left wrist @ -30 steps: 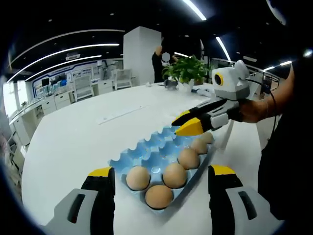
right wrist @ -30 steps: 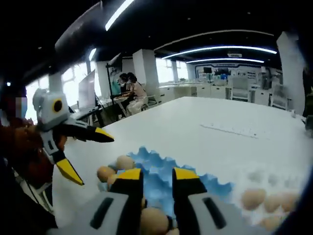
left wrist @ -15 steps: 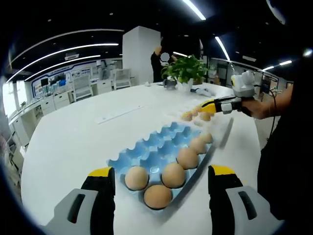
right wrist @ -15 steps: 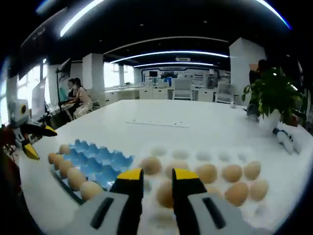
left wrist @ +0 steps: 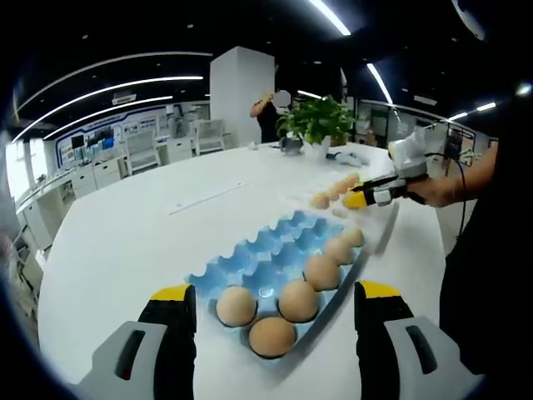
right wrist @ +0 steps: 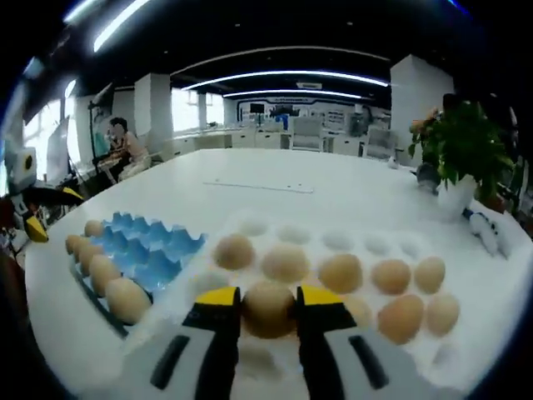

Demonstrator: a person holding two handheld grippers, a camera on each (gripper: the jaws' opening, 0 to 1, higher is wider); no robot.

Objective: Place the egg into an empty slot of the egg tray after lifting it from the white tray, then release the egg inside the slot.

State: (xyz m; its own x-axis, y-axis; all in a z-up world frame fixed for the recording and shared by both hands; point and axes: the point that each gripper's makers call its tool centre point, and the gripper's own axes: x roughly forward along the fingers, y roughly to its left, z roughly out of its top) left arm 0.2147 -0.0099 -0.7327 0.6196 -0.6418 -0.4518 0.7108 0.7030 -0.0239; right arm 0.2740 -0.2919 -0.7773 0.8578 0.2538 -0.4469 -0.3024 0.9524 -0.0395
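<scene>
The blue egg tray (left wrist: pixel 266 250) lies in front of my left gripper (left wrist: pixel 276 292), which stands wide open above the tray's near end with nothing in it. Several brown eggs (left wrist: pixel 321 271) fill the tray's right-hand row and near end. In the right gripper view, the white tray (right wrist: pixel 333 242) holds several eggs. My right gripper (right wrist: pixel 269 297) is low over it, open, its jaws close on either side of one egg (right wrist: pixel 268 308) that rests in its dimple. The blue egg tray (right wrist: pixel 154 250) lies to the left. In the left gripper view the right gripper (left wrist: pixel 360 198) hangs over the white tray's eggs (left wrist: pixel 333 190).
A potted plant (left wrist: pixel 321 117) (right wrist: pixel 462 150) stands at the far side of the round white table (left wrist: pixel 125 233). A hand and sleeve (left wrist: pixel 450 187) hold the right gripper. A person (right wrist: pixel 125 137) sits at a desk beyond the table; another person (left wrist: pixel 271 104) stands by a pillar.
My right gripper has gone from the blue tray over to the white tray and come down around an egg. The left gripper has stayed nearly still.
</scene>
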